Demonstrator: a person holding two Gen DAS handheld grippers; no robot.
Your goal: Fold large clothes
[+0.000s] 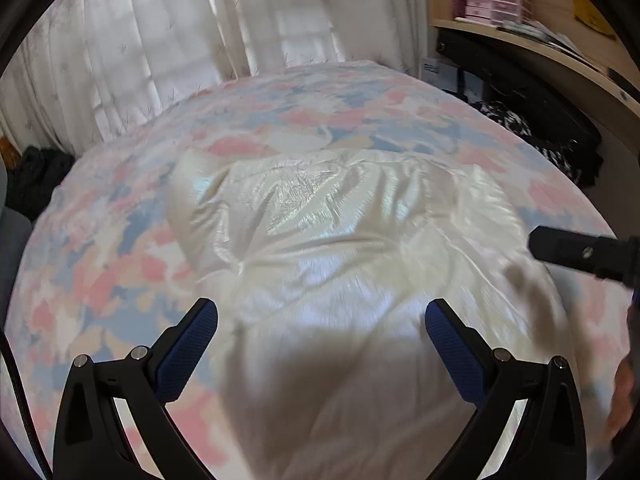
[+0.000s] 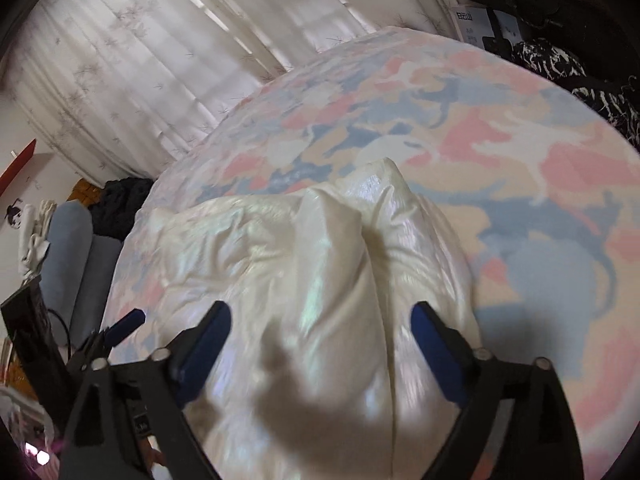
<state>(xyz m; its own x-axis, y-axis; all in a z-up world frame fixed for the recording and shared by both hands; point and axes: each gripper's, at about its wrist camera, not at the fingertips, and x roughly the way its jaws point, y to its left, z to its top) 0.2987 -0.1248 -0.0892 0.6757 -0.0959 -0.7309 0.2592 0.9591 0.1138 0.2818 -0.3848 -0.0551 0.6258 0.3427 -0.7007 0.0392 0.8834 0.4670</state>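
A shiny cream-white padded garment [image 1: 332, 232] lies crumpled on a bed with a pink, blue and cream patterned cover [image 1: 120, 248]. My left gripper [image 1: 322, 316] is open above the garment's near part, nothing between its blue pads. The right gripper's body [image 1: 584, 254] shows at the right edge of the left wrist view. In the right wrist view the garment [image 2: 304, 264] has a raised fold running away from me. My right gripper [image 2: 320, 320] is open over it and empty. The left gripper's finger [image 2: 126, 326] shows at the lower left there.
White curtains [image 1: 180, 40] hang behind the bed. A wooden shelf [image 1: 532, 40] with boxes and dark bags [image 1: 532, 120] stand at the right. Dark clothing [image 1: 36, 176] and grey cushions [image 2: 76, 264] lie at the bed's left side.
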